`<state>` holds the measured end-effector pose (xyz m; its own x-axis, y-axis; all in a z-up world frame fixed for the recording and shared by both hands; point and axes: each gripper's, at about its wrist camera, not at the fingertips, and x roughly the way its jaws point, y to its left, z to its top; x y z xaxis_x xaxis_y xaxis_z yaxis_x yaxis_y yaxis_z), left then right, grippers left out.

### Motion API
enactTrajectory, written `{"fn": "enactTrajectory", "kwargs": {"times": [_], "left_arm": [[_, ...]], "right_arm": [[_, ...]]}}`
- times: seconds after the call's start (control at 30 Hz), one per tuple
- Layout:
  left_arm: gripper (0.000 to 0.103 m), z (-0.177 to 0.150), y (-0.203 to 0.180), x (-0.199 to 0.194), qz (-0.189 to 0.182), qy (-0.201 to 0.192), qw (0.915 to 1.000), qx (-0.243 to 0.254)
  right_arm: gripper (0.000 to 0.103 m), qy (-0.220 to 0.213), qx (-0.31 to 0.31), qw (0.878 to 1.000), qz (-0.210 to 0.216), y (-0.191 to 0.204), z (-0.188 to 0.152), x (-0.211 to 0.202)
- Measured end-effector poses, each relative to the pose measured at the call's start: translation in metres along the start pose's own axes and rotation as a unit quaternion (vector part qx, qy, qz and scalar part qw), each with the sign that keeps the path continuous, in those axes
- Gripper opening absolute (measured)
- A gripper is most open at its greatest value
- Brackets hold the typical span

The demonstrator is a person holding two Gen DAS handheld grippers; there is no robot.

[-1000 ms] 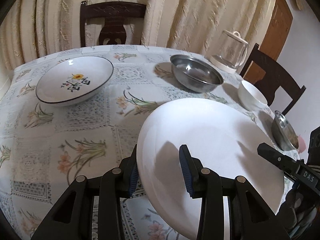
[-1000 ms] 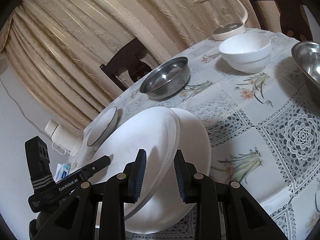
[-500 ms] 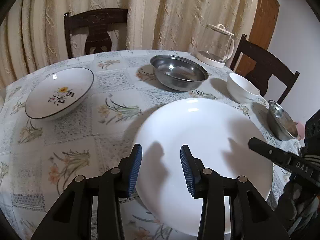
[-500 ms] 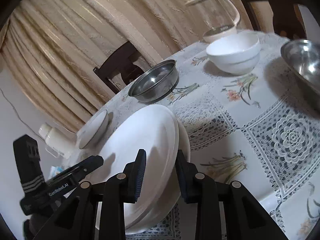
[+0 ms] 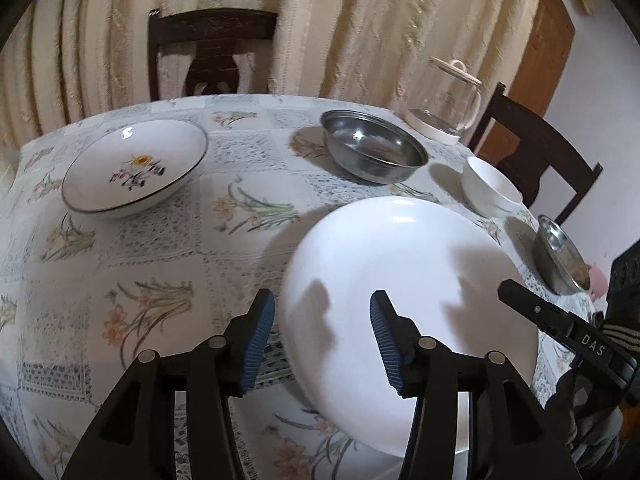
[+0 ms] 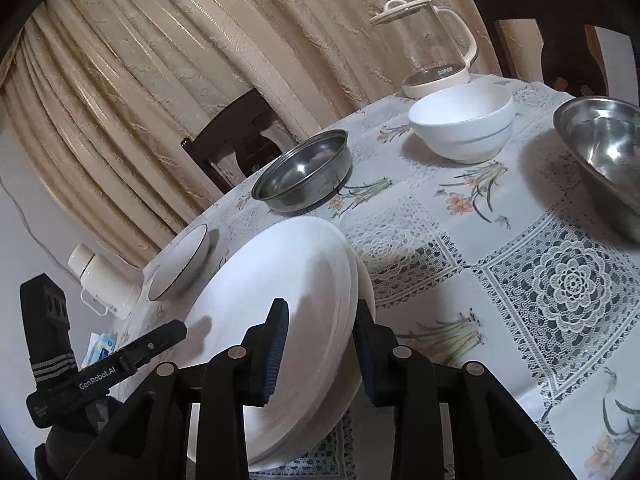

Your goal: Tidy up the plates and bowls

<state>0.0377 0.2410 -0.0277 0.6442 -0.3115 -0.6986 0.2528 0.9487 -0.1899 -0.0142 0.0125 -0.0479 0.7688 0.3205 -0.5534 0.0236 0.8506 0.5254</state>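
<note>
A white plate (image 5: 400,272) (image 6: 272,280) lies almost squarely on a second white plate (image 6: 370,288) near the table's front edge. My left gripper (image 5: 322,320) is open, its jaws wide around the plate's left rim, with tablecloth showing between pad and rim. My right gripper (image 6: 320,308) straddles the opposite rim; whether its pads press the plate is hidden. A flower-painted plate (image 5: 136,168) sits far left. Beyond lie a steel bowl (image 5: 374,146), a white bowl (image 5: 490,188) and a second steel bowl (image 5: 558,256).
A glass kettle (image 5: 448,100) stands at the back right of the round table (image 5: 168,248), which has a floral lace cloth. Dark chairs (image 5: 212,52) stand behind, against curtains. A white flask (image 6: 100,280) sits off the table's left side.
The top plate has come down from a tilt and now sits nearly in line with the lower plate. My left gripper's jaws have widened; the right gripper's gap looks slightly wider too.
</note>
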Motion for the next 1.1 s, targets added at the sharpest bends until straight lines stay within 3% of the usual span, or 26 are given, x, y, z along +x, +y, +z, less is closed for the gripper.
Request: {"fn": "enactTrajectory", "kwargs": {"times": [0.2, 0.27, 0.43, 0.73, 0.8, 1.1], "left_arm": [[0.055, -0.004, 0.012, -0.001, 0.006, 0.005, 0.9998, -0.020], [0.058, -0.005, 0.014, -0.001, 0.006, 0.007, 0.9996, -0.025], [0.061, -0.006, 0.022, 0.000, 0.010, 0.011, 0.9990, -0.041], [0.063, -0.012, 0.038, -0.001, 0.017, 0.016, 0.9977, -0.064], [0.072, -0.013, 0.042, -0.002, 0.020, 0.014, 0.9973, -0.069], [0.080, -0.014, 0.047, -0.005, 0.023, 0.010, 0.9975, -0.066]], "right_arm": [[0.037, -0.009, -0.003, 1.000, -0.013, 0.002, 0.001, -0.004], [0.044, -0.024, -0.007, 0.999, -0.035, 0.002, 0.001, -0.009], [0.048, -0.058, -0.013, 0.997, -0.051, 0.002, 0.008, -0.023], [0.049, -0.035, -0.018, 0.998, -0.046, 0.013, 0.001, -0.010], [0.051, -0.031, -0.019, 0.998, -0.044, 0.016, 0.000, -0.008], [0.060, -0.036, -0.024, 0.998, -0.049, 0.026, -0.002, -0.006]]}}
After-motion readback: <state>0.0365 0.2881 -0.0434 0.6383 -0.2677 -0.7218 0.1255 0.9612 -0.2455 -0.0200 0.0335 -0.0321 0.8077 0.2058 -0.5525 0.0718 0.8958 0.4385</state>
